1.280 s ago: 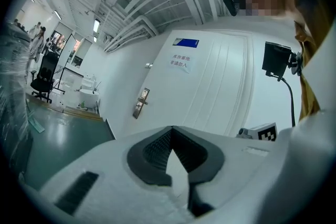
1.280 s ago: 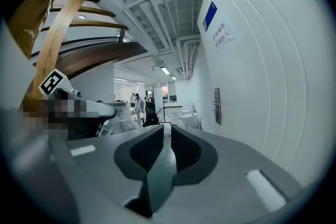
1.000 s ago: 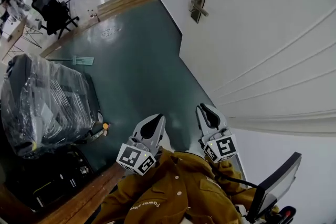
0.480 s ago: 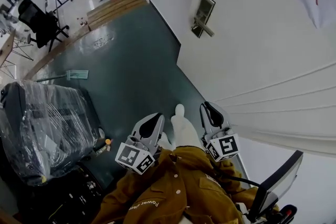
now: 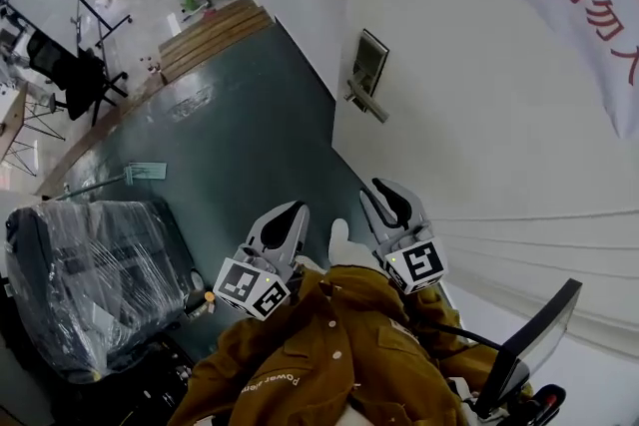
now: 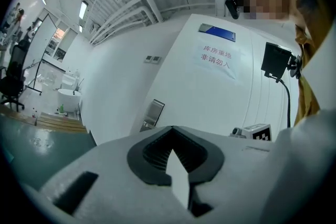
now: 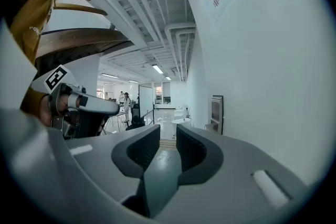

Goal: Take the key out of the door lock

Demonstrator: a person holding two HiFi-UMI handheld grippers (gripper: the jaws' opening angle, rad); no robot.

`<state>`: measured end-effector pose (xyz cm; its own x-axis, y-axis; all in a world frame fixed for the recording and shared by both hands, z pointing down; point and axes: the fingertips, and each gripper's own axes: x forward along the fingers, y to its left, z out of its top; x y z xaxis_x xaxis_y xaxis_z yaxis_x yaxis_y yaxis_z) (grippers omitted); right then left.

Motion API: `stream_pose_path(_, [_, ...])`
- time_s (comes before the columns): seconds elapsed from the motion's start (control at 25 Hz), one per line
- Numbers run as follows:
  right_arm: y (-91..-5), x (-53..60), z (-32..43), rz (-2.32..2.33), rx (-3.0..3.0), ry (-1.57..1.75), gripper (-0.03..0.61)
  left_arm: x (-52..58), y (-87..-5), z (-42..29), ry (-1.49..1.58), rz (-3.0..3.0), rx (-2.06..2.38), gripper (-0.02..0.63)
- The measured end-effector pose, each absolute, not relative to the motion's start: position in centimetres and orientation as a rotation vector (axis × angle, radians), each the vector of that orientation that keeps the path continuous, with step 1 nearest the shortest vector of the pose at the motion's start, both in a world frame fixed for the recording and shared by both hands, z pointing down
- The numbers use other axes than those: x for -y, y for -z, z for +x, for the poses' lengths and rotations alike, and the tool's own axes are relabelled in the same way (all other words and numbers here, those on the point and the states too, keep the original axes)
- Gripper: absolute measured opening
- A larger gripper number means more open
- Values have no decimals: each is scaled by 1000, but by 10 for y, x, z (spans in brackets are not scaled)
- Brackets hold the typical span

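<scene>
Steel lock plate [image 5: 367,65] with its lever [image 5: 363,103] sits on the white door [image 5: 469,145], far ahead of both grippers; the key is too small to see. Jaws of the left gripper [image 5: 285,219] are pressed together; those of the right gripper [image 5: 391,200], just opening, stand apart, empty.

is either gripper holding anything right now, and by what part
Nothing is held. The left gripper is shut on nothing; the right gripper has just been opening its jaws, nothing between them. The door lock is untouched.

The left tongs [image 5: 284,218] and right tongs [image 5: 388,199] point toward the door lock [image 5: 366,73].
</scene>
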<state>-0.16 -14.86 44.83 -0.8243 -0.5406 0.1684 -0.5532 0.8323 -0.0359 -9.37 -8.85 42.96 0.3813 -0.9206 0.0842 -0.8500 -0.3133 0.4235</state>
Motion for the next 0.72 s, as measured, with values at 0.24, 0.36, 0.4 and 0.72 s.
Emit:
stream_pose_path(0.24, [-446, 200, -4, 877, 2862, 11, 147, 129, -435, -85, 238, 2219, 1499, -3])
stream_pose_path(0.36, [-458, 227, -2, 893, 2785, -12, 187, 149, -437, -89, 250, 2213, 1477, -3])
stream_pose_path(0.4, [-462, 238, -1, 904, 2752, -7, 205, 156, -438, -91, 253, 2213, 1469, -3])
stream_pose_path(0.72, [-482, 297, -2, 974, 2649, 56, 238, 183, -437, -101, 246, 2263, 1396, -3])
